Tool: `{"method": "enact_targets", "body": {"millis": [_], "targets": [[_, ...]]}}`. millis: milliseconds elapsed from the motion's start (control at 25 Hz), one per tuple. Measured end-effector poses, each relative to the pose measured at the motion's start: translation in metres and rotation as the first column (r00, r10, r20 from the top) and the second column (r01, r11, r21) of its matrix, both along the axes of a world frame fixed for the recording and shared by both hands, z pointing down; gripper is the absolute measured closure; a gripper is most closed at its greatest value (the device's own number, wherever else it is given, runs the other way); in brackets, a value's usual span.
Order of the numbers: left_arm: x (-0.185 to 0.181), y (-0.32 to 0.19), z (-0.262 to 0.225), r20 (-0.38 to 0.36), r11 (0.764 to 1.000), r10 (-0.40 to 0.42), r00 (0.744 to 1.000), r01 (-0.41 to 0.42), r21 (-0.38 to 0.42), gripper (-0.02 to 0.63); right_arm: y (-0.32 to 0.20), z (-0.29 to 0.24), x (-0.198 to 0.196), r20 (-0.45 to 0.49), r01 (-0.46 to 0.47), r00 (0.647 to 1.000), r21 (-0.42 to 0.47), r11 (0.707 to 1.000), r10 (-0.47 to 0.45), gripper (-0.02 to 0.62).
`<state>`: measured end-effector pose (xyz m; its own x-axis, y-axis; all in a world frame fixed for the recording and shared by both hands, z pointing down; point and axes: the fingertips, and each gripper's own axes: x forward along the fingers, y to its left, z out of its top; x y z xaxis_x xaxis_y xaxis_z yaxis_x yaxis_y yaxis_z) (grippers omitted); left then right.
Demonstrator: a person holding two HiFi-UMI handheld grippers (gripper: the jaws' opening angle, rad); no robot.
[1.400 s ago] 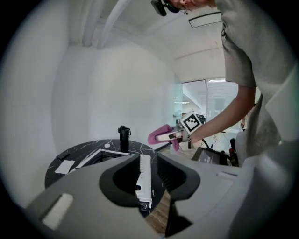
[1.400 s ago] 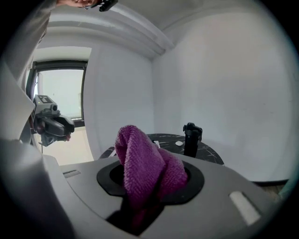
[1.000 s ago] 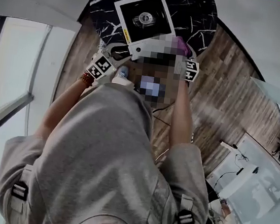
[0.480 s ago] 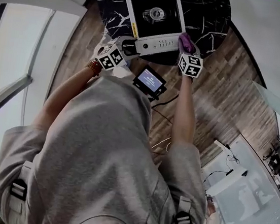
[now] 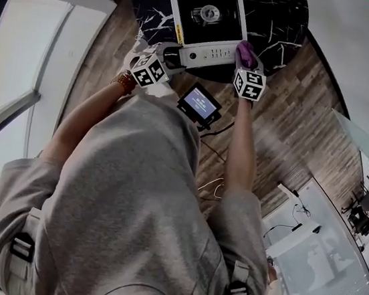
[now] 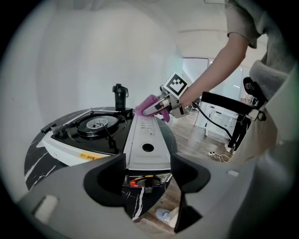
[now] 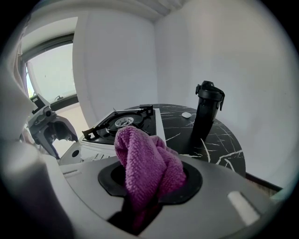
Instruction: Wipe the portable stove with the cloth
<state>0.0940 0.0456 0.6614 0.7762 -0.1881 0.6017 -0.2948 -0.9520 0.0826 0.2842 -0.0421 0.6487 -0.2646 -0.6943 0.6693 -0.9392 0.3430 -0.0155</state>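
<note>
Standing over the stove [image 5: 205, 18], sitting flat on a round black marbled table [image 5: 275, 20] at the far end of the head view. Showing a dark top with a round burner [image 5: 207, 13] in the middle and a pale control strip [image 5: 206, 57] running along the near edge.

Gripping a bunched purple cloth [image 7: 147, 170] in the right gripper [image 5: 245, 60], both pads pressing into the fabric and a thick fold bulging up out of the jaws. Holding that cloth at the near right corner of the stove, just beside the control strip; touching the metal or not, impossible telling from any view.

Reaching the left gripper [image 6: 147, 173] to the near left corner, jaws standing wide after just opening, pads pressing on nothing. Framing the knob end of the control strip in the gap between those jaws, with table edge and wooden floor [image 5: 295, 124] showing below. Pointing both grippers downward toward the stove.

Standing on the table right of the stove: a tall black bottle [image 7: 208, 116] with its lid on and, farther back, a small white object [image 7: 186, 115].

Hanging at the waist, on the near side of the table: a small lit screen [image 5: 200, 104]. Wearing a grey short-sleeved top [image 5: 136, 204] and beads [image 5: 122, 80] on the left wrist. Lying at the far left: a large window [image 5: 10, 87].
</note>
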Motion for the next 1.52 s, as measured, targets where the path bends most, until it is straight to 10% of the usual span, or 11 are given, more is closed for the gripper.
{"method": "enact_targets", "body": {"millis": [1520], "targets": [[0.001,-0.002,0.003,0.052,1.000,-0.024,0.998,0.024,0.004,0.324,0.021,0.005,-0.043,0.094,0.196,0.978,-0.125,0.973,-0.185,0.449]]}}
